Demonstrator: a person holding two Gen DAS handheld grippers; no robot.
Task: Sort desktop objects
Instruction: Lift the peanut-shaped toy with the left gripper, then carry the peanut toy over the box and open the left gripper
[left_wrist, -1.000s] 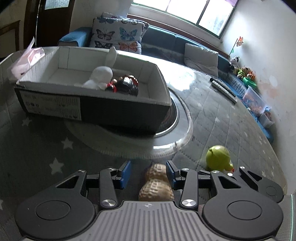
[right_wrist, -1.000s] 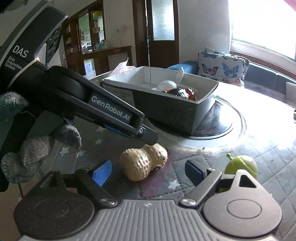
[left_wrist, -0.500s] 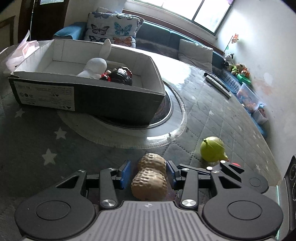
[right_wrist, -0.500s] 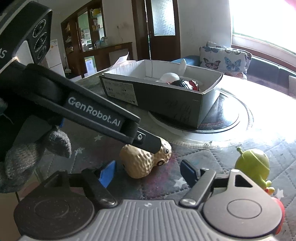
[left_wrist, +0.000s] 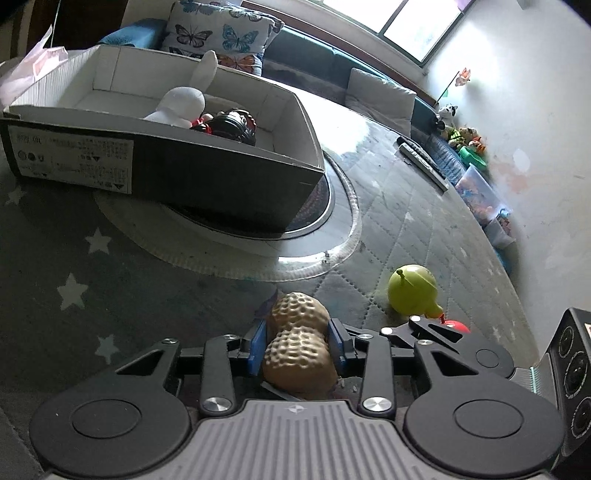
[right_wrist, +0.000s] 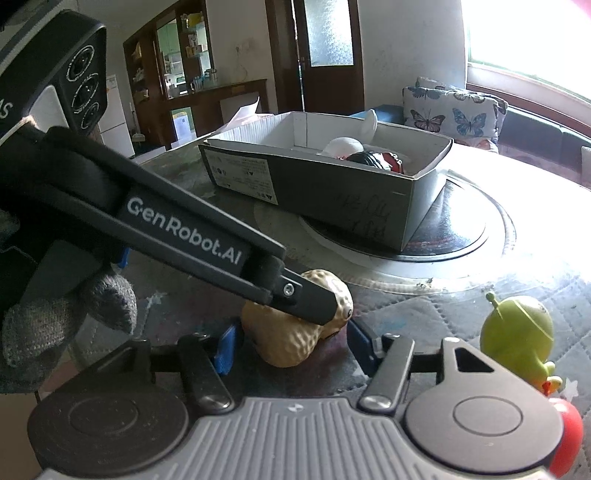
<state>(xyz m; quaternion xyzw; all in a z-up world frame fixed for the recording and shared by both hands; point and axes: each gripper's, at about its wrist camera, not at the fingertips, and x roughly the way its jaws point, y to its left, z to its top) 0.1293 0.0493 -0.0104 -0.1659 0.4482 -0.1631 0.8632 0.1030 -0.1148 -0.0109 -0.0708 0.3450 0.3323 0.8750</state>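
Left tongs clamped on the peanut toy near the table's front edge, long axis pointing forward, right tongs gaping empty alongside, box dead ahead toward the middle.

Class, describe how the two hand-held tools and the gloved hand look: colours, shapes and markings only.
The left tool has black linkage arms, round black discs, silver screws, blue pads and a ribbed grey body. Seen from the right wrist camera, its black side carries white "GenRobot.AI" lettering and a block with three round lenses. The right tool is built the same way. The hand wears a grey knitted glove.
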